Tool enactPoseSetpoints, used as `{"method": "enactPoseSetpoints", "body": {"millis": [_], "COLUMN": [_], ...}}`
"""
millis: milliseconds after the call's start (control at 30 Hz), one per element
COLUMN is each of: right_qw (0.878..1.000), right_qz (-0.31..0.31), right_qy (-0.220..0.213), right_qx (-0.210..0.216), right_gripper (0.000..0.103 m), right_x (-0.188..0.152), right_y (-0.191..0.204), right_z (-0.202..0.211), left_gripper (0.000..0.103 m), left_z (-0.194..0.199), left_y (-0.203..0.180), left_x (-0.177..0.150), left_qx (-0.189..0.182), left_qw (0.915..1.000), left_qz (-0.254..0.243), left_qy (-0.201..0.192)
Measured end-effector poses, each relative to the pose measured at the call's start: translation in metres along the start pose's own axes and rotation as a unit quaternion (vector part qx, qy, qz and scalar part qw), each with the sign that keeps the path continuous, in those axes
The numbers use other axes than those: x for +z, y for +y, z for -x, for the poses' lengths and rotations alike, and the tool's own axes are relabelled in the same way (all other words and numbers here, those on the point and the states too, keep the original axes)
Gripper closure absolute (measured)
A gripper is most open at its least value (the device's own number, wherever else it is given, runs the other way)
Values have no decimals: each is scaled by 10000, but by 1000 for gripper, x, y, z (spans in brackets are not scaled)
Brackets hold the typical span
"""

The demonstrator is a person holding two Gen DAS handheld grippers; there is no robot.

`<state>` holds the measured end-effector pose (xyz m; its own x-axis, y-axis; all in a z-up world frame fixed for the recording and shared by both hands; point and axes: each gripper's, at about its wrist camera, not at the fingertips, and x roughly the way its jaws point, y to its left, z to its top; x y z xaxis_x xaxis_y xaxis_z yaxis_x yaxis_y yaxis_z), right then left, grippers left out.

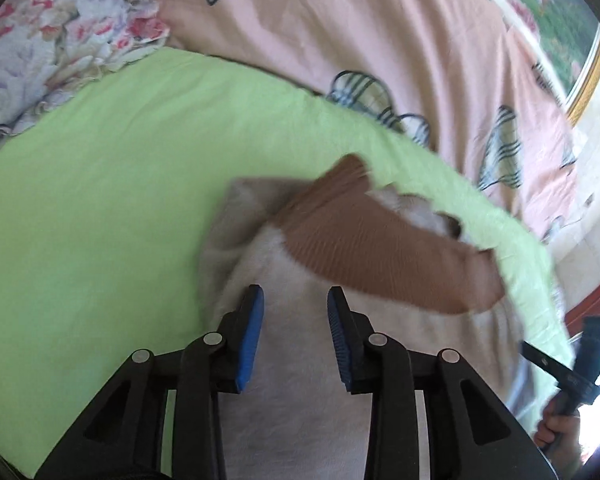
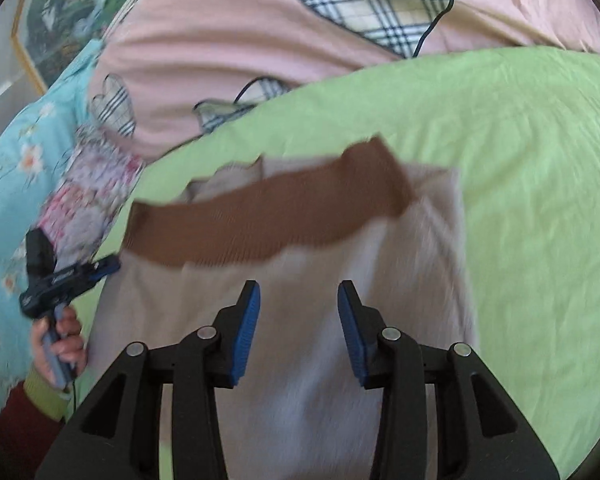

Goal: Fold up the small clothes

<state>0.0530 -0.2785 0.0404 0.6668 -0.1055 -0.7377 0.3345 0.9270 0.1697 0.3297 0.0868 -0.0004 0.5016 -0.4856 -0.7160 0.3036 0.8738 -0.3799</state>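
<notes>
From my left wrist camera I see the left gripper [image 1: 296,300] hanging over a pale garment [image 1: 300,360] that lies on a green sheet [image 1: 100,200] spread over the bed. Its blue-padded fingers [image 1: 252,332] stand apart with only cloth below them, not pinched. This view alone shows the other tool at the right edge, the person's hand [image 1: 560,432] wrapped round its handle, and a framed picture [image 1: 572,40] at the far top right. A floral quilt [image 1: 60,32] lies at the top left.

My right wrist camera gives what the left does not: the garment's straight right edge and far corner, a light blue flowered cover [image 2: 20,152] on the left, and the hand [image 2: 60,344] holding the left tool, with a green cuff [image 2: 44,392] below it. The right gripper [image 2: 299,300] hovers above the pale cloth, tilted downward, fingers [image 2: 246,332] spread and gripping nothing.

The garment's brown ribbed band [image 2: 260,224] lies across its far end, running left to right in this view and slanting down to the right in the left view. The garment's long axis runs away from both grippers, toward the pink duvet with plaid hearts [image 2: 260,40] beyond the sheet. Motion blur softens the cloth, so I cannot tell its folds exactly.
</notes>
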Motion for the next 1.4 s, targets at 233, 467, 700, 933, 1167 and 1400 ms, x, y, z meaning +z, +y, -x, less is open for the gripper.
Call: {"method": "enactPoseSetpoints", "body": {"millis": [233, 467, 700, 933, 1167, 1400], "right_qw": [9954, 9968, 9981, 9976, 9971, 9968], "right_qz": [-522, -621, -581, -590, -587, -567], "right_qy": [-195, -373, -201, -142, -91, 38], "right_qx": [-780, -343, 59, 342, 479, 568], "right_gripper": [64, 57, 52, 50, 49, 46], "right_x": [-21, -43, -76, -100, -110, -115], "right_y": [-34, -10, 21, 42, 53, 60], "right_z": [28, 63, 64, 67, 68, 63], "left_gripper": [78, 64, 63, 60, 51, 50], "left_z": [13, 71, 100, 108, 102, 82], "left_y": [17, -15, -19, -12, -13, -2], "left_x": [-6, -72, -142, -176, -181, -158], "left_qx": [-39, -365, -628, -756, -827, -884], "left_qw": [9988, 9974, 9914, 9857, 9812, 9742], "left_qz": [483, 601, 1081, 1425, 1712, 2074], "left_qy": [76, 161, 397, 489, 342, 112]}}
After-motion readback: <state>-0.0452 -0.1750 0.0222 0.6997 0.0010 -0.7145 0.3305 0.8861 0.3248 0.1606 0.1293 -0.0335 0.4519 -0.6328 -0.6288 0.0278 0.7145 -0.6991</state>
